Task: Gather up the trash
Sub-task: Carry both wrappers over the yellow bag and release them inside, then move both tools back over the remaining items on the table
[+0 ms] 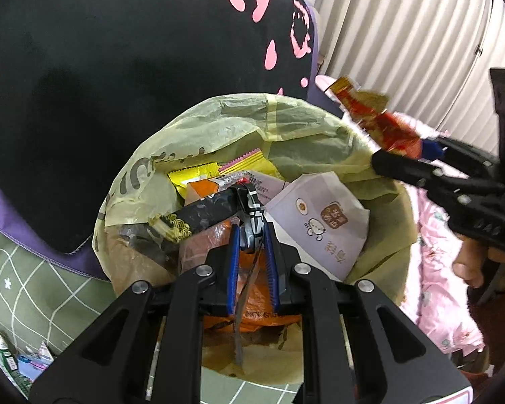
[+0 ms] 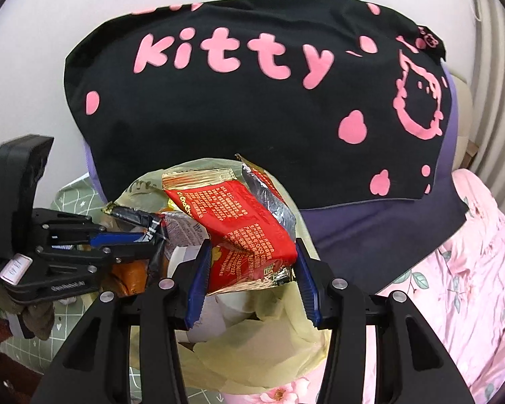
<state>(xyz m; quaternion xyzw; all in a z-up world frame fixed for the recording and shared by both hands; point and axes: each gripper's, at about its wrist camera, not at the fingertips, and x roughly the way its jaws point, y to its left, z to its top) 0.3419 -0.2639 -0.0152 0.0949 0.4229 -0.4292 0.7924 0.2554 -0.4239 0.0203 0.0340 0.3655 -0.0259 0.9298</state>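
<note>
A pale yellow trash bag (image 1: 296, 124) stands open in front of a black pillow, filled with wrappers and a white paper bag (image 1: 323, 222). My left gripper (image 1: 250, 232) is shut on a black wrapper (image 1: 205, 213) and holds it over the bag's opening; it also shows in the right wrist view (image 2: 151, 235). My right gripper (image 2: 252, 252) is shut on a red and gold snack wrapper (image 2: 242, 229) just above the bag (image 2: 252, 353). In the left wrist view this gripper (image 1: 417, 155) holds the red wrapper (image 1: 380, 118) at the bag's right rim.
A black pillow (image 2: 252, 111) with pink "kitty" lettering leans behind the bag. Pink floral bedding (image 2: 471, 286) lies to the right, a green checked sheet (image 1: 33, 286) to the left. A few small packets (image 1: 3, 360) lie at the lower left.
</note>
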